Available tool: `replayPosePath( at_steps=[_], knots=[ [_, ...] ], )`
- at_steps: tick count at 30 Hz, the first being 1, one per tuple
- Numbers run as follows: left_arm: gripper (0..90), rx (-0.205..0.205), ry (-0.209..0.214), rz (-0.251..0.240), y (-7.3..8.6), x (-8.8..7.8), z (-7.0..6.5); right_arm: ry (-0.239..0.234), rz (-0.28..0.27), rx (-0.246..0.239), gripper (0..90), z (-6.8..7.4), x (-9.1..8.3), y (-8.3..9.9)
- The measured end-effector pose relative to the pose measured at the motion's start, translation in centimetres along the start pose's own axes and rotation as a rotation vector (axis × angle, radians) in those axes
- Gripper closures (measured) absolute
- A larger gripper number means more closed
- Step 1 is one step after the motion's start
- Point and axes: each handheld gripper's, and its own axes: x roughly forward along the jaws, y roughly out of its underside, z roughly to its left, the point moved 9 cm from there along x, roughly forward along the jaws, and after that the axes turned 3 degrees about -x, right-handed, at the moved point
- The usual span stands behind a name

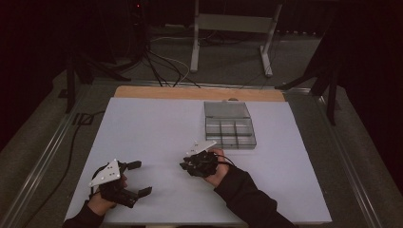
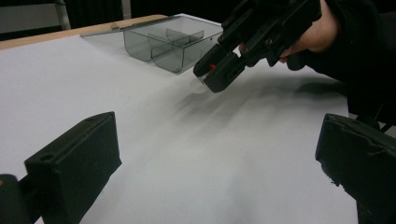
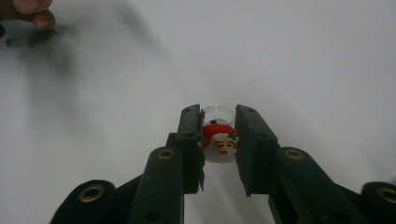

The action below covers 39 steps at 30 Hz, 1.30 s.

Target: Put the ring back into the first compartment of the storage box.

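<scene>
My right gripper [image 3: 218, 113] is shut on a small ring with a red and white Santa face [image 3: 220, 142], whose white band sticks out past the jaws. In the high view this gripper [image 1: 185, 166] is held near the table's middle, tips pointing left. The left gripper view shows it [image 2: 215, 73] tilted down just above the white surface, a red speck of the ring [image 2: 211, 67] between its tips. My left gripper [image 1: 141, 178] stands open at the front left, and nothing lies between its jaws [image 2: 219, 140].
A clear grey compartment box [image 1: 230, 140] with its lid folded back sits behind the right gripper, and it [image 2: 154, 51] looks empty. The white mat [image 1: 152, 128] ends at a wooden strip [image 1: 199, 92] at the back. A hand's fingertips [image 3: 32, 11] show far off.
</scene>
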Motion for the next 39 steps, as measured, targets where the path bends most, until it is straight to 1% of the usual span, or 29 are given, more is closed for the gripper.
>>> replayPosePath(
  at_steps=[3,5,13,27,35,37,39],
  knots=[
    [0.5,0.006,0.002,0.0,0.0,0.0,0.0,0.002,-0.008,0.013,72.4,-0.3,-0.3,-0.2],
    [0.4,0.001,0.001,0.0,0.0,0.0,0.0,0.01,-0.009,0.017,72.4,-0.6,-0.5,-0.4],
    [0.4,0.005,0.001,0.002,0.0,0.0,0.0,0.024,-0.025,0.042,72.4,-1.7,-1.4,-1.1],
    [0.4,0.004,0.0,0.003,0.0,0.0,0.0,0.058,-0.042,0.053,72.4,-3.3,-2.7,-2.2],
    [0.4,0.01,-0.003,0.005,0.1,0.0,-0.1,0.083,-0.056,0.08,72.4,-4.7,-3.6,-2.7],
    [0.5,0.009,-0.001,0.004,0.0,0.0,-0.1,0.086,-0.057,0.08,72.4,-4.9,-3.7,-2.8],
    [0.4,0.007,-0.002,0.005,0.0,0.0,0.0,0.097,-0.063,0.088,72.4,-5.4,-4.1,-2.9]
  ],
)
